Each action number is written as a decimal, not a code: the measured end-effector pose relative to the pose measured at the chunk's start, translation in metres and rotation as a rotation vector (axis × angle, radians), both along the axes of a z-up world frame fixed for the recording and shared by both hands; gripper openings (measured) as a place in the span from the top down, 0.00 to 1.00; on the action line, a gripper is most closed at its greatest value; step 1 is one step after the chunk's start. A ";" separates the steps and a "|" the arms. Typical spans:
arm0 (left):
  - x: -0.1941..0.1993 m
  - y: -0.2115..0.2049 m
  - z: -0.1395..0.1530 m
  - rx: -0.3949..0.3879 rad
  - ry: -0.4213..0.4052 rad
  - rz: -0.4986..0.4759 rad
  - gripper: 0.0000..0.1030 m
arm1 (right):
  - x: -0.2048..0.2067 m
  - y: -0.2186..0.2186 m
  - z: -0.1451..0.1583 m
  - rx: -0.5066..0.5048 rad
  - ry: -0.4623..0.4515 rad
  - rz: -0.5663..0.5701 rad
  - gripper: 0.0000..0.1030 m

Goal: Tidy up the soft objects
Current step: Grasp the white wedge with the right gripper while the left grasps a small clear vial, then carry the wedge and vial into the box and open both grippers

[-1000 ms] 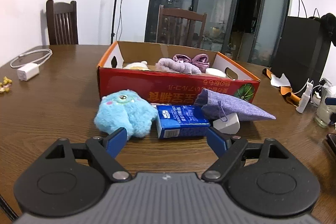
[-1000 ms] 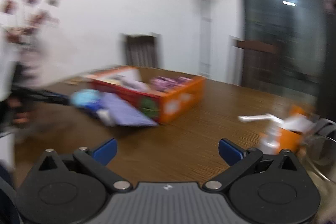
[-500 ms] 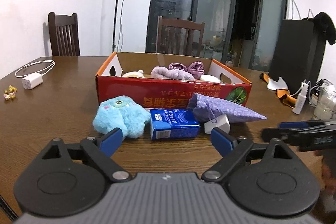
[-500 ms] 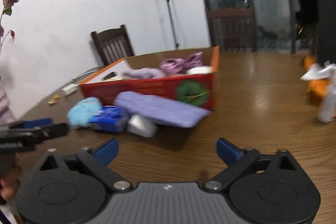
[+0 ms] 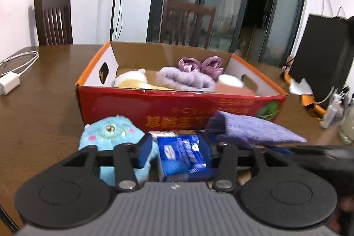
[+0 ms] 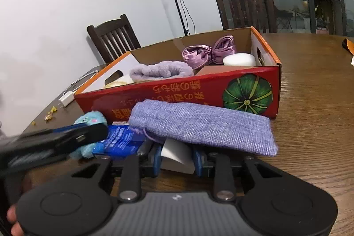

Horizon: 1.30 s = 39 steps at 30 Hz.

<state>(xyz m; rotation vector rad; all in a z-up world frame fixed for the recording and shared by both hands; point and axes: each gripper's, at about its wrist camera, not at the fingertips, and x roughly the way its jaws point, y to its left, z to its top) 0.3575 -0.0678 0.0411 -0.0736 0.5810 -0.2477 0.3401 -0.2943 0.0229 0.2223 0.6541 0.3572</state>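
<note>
Two grasps are in hand at once, both in front of the red cardboard box (image 5: 181, 107) on the bench (image 5: 39, 107). The left claw (image 5: 180, 153) is narrowed around the blue tissue pack (image 5: 184, 156), its pads at the pack's two sides; whether they press it firmly cannot be told. The pack lies against the box's front wall, with the blue plush monster (image 5: 110, 136) touching it on the side nearer the charger.

The right claw (image 6: 176, 158) is closed onto a small white block (image 6: 177, 153) that sits tucked under the purple woven pouch (image 6: 199, 125) — the pouch droops over it and leans on the box front, so the low approach looks chosen to get beneath the cloth.

Inside the box already lie a lilac fluffy band (image 6: 160, 71), a satin scrunchie (image 6: 208, 52), a cream plush (image 5: 132, 81) and a white round thing (image 6: 239, 59). By that reckoning the pack, the plush monster and the pouch are left outside — lifting the block may let the pouch slump.
</note>
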 end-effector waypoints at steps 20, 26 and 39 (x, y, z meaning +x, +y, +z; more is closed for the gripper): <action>0.042 -0.032 -0.007 0.204 0.156 -0.045 0.62 | -0.082 -0.028 0.048 0.109 -0.121 0.152 0.74; 0.044 -0.035 -0.014 0.176 0.172 -0.034 0.53 | -0.084 -0.032 0.041 0.124 -0.105 0.151 0.74; -0.014 -0.025 0.039 0.090 -0.049 -0.098 0.64 | -0.092 -0.048 0.057 0.142 -0.177 0.110 0.74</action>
